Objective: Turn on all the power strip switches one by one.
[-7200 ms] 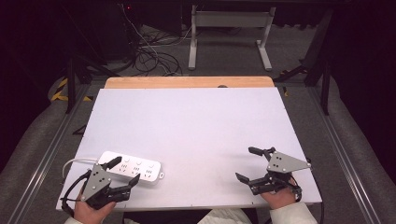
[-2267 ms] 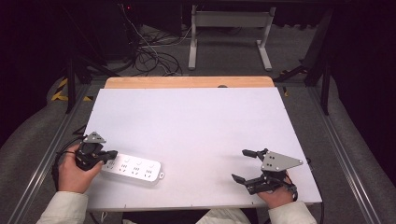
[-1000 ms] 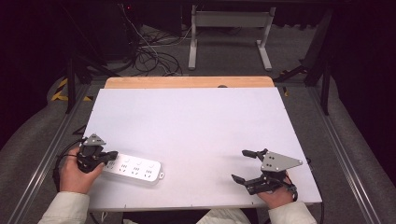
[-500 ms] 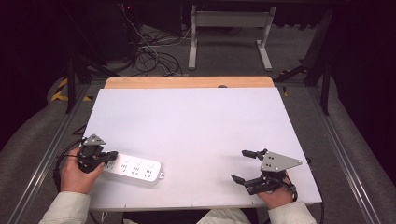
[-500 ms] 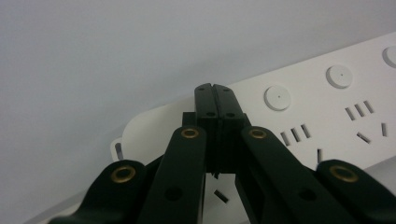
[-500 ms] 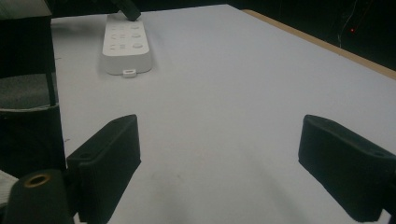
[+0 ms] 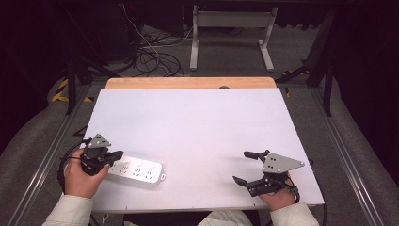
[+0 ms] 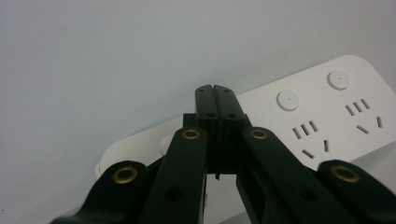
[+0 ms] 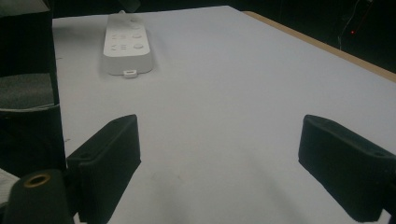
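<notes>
- The white power strip (image 7: 135,170) lies flat near the front left corner of the table (image 7: 197,122).
- The left gripper (image 7: 113,156) has its 2 jaws pressed tight together. Nothing is between them. The tip rests at the strip's left end, maybe to press a button or push it.
- The right gripper (image 7: 245,165) sits well apart on the right, jaws wide, holding nothing. It looks like it is just waiting.
- The strip's long side runs left to right, tilted a bit. Its sockets face up.
</notes>
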{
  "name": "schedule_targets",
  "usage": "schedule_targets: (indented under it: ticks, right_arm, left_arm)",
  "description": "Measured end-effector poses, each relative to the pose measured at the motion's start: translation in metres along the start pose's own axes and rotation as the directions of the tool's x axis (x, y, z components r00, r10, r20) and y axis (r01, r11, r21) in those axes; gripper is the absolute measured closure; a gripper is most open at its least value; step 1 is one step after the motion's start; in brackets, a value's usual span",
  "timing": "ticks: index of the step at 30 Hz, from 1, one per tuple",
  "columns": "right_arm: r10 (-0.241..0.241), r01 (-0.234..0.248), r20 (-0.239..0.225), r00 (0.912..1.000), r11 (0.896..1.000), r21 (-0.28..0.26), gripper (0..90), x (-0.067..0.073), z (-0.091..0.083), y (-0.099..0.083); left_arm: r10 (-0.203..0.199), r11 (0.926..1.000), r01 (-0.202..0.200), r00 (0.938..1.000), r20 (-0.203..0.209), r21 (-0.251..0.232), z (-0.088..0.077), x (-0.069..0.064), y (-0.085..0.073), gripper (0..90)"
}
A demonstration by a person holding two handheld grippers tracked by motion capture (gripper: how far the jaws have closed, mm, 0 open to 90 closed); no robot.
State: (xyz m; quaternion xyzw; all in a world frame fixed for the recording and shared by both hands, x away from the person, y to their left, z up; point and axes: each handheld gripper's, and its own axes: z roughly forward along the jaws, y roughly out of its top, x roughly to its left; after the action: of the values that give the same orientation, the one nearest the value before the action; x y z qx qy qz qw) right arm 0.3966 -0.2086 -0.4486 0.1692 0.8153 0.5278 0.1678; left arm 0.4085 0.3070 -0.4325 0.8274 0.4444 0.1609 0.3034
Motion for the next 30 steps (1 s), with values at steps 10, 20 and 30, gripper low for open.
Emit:
schedule_targets:
  ticks: [10, 20, 30]
  right_arm:
    - [0.000, 0.000, 0.000, 1.0000, 1.000, 0.000, 13.2, 0.000, 0.000, 0.000]
    - [0.005, -0.005, 0.000, 1.0000, 1.000, 0.000, 13.2, 0.000, 0.000, 0.000]
    - [0.007, -0.007, -0.001, 1.0000, 1.000, 0.000, 13.1, 0.000, 0.000, 0.000]
  left_arm:
    - [0.033, 0.9995, -0.033, 0.9989, 0.033, -0.006, 0.003, -0.007, 0.001, 90.0]
    - [0.060, 0.9980, -0.061, 0.9968, 0.053, 0.016, 0.012, -0.012, 0.001, 90.0]
    - [0.054, 0.9981, -0.055, 0.9980, 0.033, 0.028, 0.019, -0.011, -0.001, 90.0]
